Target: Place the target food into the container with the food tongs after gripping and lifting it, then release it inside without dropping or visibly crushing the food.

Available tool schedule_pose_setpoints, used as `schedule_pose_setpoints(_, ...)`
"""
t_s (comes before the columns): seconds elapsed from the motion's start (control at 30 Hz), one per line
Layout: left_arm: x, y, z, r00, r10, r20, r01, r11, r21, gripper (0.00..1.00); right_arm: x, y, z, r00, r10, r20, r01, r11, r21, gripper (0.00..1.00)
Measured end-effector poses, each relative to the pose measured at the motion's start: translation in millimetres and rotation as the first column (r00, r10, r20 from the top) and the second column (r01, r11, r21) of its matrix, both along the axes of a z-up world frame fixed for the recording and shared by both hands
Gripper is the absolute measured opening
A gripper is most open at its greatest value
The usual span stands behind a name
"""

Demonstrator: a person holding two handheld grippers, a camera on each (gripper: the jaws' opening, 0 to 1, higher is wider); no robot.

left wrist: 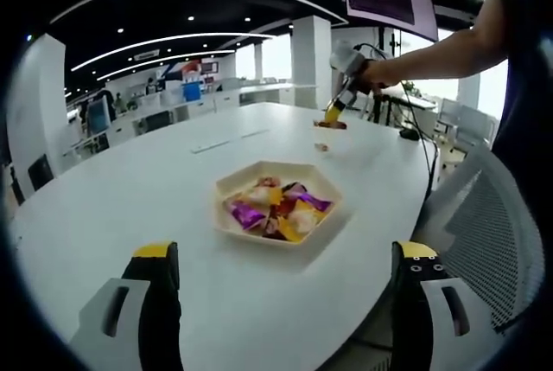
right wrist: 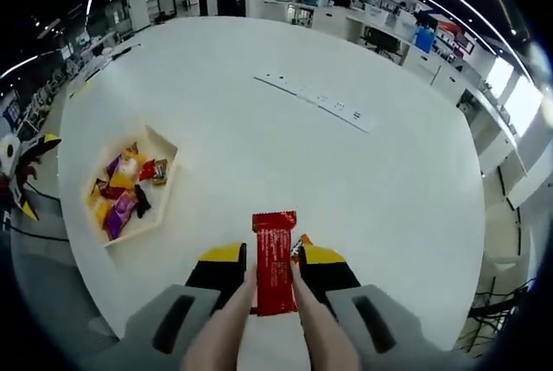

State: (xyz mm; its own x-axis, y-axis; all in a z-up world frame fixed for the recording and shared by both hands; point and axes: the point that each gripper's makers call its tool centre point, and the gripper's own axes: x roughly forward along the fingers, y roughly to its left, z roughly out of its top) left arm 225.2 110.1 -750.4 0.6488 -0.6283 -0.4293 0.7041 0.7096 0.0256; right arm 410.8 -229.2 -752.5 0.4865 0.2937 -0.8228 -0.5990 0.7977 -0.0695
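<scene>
Tongs (right wrist: pixel 275 295) are seen in the right gripper view, their two pale arms pinched between the jaws of the right gripper (right wrist: pixel 273 271) and closed on a red snack packet (right wrist: pixel 276 260), which is clamped flat between their tips. A small orange wrapper (right wrist: pixel 301 245) is glimpsed just beside the packet, toward its right edge; whether it is touched cannot be told. The packet is held over the white table (right wrist: pixel 285 137), well apart from the tray (right wrist: pixel 166 153), a pale hexagonal container that lies toward the table's near left edge and is filled with purple, yellow and red snack packs. Beyond the packet, a row of small flat panels (right wrist: pixel 320 99) is set into the tabletop. In the left gripper view the left gripper (left wrist: pixel 285 276) is held with its jaws wide apart and nothing between them, low over the table (left wrist: pixel 130 198); the tray (left wrist: pixel 232 182) lies just past them. Farther on, the right gripper (left wrist: pixel 339 110) is seen at the end of a person's outstretched arm (left wrist: pixel 441 51), with the red packet (left wrist: pixel 331 124) below it near the tabletop.
</scene>
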Motion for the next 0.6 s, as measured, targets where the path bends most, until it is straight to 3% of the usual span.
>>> schedule_pose_setpoints(0.33, 0.2, 0, 0.6, 1.000, 0.000, 0.003, 0.000, 1.000, 0.000, 1.00, 6, 24, 21.4, 0.998, 0.063, 0.027, -0.063, 0.998, -0.001, 0.23)
schedule_pose_setpoints(0.6, 1.1, 1, 2.1, 1.000, 0.008, 0.011, -0.008, 1.000, -0.006, 1.00, 9, 49, 27.7, 0.993, 0.109, 0.033, -0.109, 0.994, 0.001, 0.23)
